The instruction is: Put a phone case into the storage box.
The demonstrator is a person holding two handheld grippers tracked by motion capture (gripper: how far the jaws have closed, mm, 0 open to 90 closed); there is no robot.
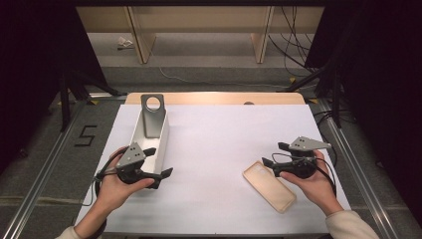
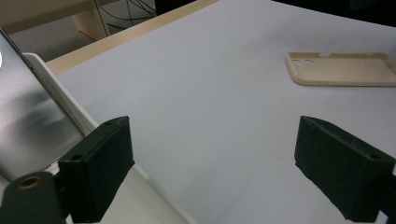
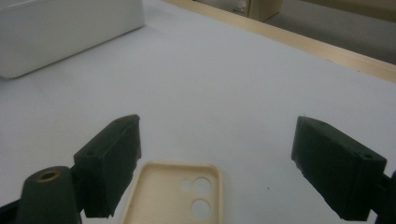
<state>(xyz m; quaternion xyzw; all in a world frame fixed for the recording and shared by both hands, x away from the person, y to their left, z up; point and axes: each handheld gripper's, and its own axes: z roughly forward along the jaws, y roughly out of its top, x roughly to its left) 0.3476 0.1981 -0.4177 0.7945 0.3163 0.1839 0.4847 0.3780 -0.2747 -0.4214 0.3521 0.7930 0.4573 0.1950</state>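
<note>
Two hand-held grippers hover low over the white tabletop, each with jaws apart and nothing between them. The left hand-held gripper straddles the near end wall of a white tray, one jaw inside it and one outside; a grey metal bracket leans in the tray's far end. The right hand-held gripper sits just beside the top end of a beige phone case, which lies open side up at the tabletop's right
</note>
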